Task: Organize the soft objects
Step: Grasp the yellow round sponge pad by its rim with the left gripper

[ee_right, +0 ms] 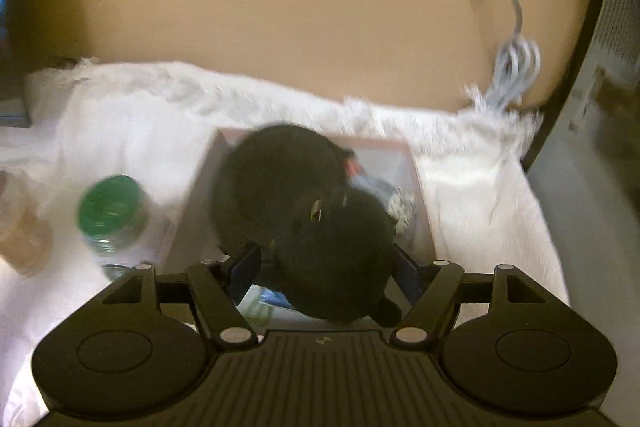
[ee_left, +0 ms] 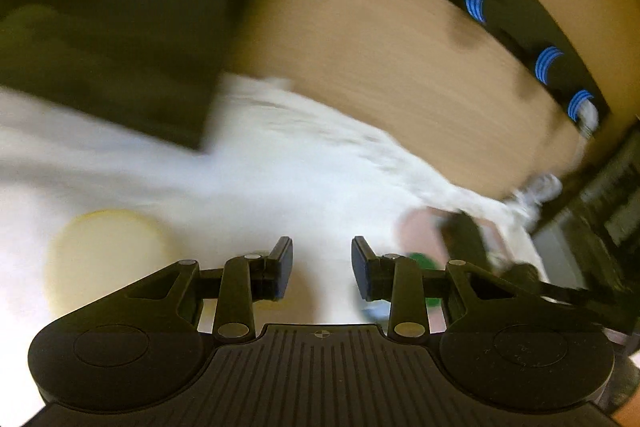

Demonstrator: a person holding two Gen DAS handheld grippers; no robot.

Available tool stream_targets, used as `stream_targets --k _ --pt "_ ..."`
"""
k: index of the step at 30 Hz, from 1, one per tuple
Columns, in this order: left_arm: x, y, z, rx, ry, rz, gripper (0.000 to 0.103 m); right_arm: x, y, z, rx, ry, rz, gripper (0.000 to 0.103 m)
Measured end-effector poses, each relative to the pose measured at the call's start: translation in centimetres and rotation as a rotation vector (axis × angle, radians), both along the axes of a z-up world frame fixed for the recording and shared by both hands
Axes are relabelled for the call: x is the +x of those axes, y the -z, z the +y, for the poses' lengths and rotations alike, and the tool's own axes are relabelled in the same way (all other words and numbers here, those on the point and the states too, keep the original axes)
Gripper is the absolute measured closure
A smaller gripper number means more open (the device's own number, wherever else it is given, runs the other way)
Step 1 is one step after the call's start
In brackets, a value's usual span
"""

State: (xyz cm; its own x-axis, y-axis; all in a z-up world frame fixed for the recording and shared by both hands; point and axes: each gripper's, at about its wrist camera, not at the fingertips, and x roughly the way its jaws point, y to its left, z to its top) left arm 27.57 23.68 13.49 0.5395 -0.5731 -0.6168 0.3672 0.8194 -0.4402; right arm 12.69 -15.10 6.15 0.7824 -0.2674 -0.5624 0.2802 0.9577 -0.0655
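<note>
Left gripper comes first in the left wrist view: my jaws stand apart with nothing between them, over a white cloth spread on the wooden surface. A pale yellow disc lies to the left on the cloth, untouched. The picture is blurred; the dark shape at right I cannot identify.

Right gripper in the right wrist view: my jaws are set either side of a black soft item, apparently gripping it, over a pink box that already holds other pieces. I judge the task partly done: this item is at the box but not let go, and the disc remains. A green-capped jar stands just beside the box's left wall, a possible obstruction. A white cable lies beyond the cloth, well clear.
</note>
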Motion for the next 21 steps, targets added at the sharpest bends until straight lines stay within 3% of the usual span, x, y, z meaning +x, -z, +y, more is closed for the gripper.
stream_targets --k 5,10,17,21 --pt "0.1 1.3 8.0 -0.012 -0.211 0.008 0.068 -0.4 -2.9 4.3 0.009 -0.124 -0.052 0.031" --pt "0.7 3.8 13.5 -0.085 -0.373 0.072 0.068 1.9 -5.2 10.8 -0.009 -0.301 -0.065 0.031" --pt "1.4 8.3 16.0 -0.19 -0.39 0.175 0.068 10.4 -6.7 21.5 0.127 -0.571 0.049 0.031" --pt "1.4 9.1 16.2 -0.237 -0.358 0.161 0.068 18.2 -4.8 26.4 0.204 -0.585 0.209 0.032"
